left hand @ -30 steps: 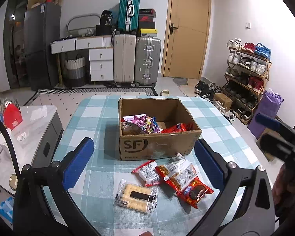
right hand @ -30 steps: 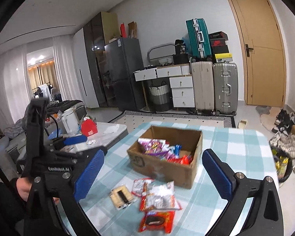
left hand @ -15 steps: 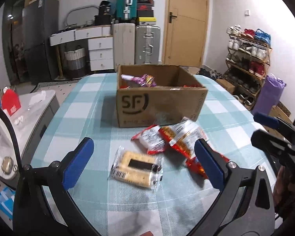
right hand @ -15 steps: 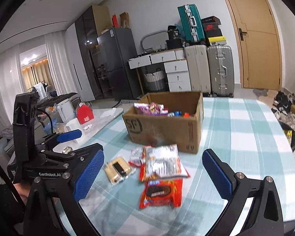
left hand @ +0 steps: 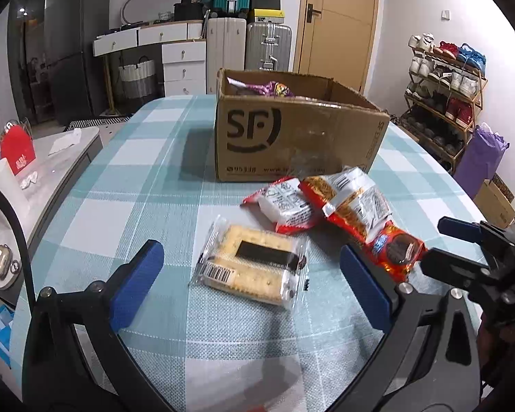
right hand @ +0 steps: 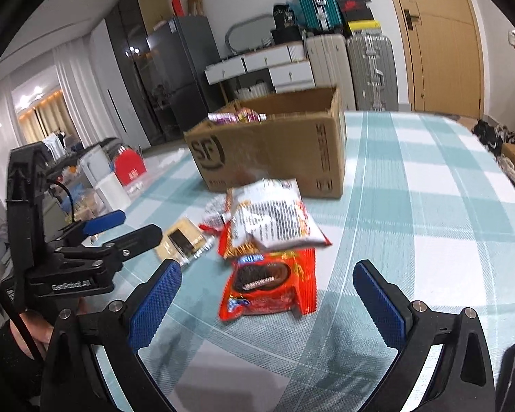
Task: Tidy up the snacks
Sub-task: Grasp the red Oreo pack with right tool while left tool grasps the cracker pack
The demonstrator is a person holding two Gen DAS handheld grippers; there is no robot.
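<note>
A brown SF cardboard box (left hand: 292,137) (right hand: 274,147) stands on the checked table with several snacks inside. In front of it lie a clear cracker pack (left hand: 254,267) (right hand: 183,240), a small red-white pack (left hand: 285,206), a red-white noodle pack (left hand: 353,199) (right hand: 271,219) and a red chocolate-cookie pack (left hand: 395,250) (right hand: 267,281). My left gripper (left hand: 250,288) is open, low over the table, its fingers either side of the cracker pack. My right gripper (right hand: 267,305) is open, its fingers either side of the cookie pack's near end.
The table's cloth (left hand: 147,185) is teal and white. A low side table (left hand: 34,158) with a red carton stands to the left. Suitcases (left hand: 267,46), drawers, a door and a shoe rack (left hand: 443,92) stand behind and to the right.
Both grippers have come down and forward toward the loose packs, which now look larger. Both stay open. The packs and box have not moved.
</note>
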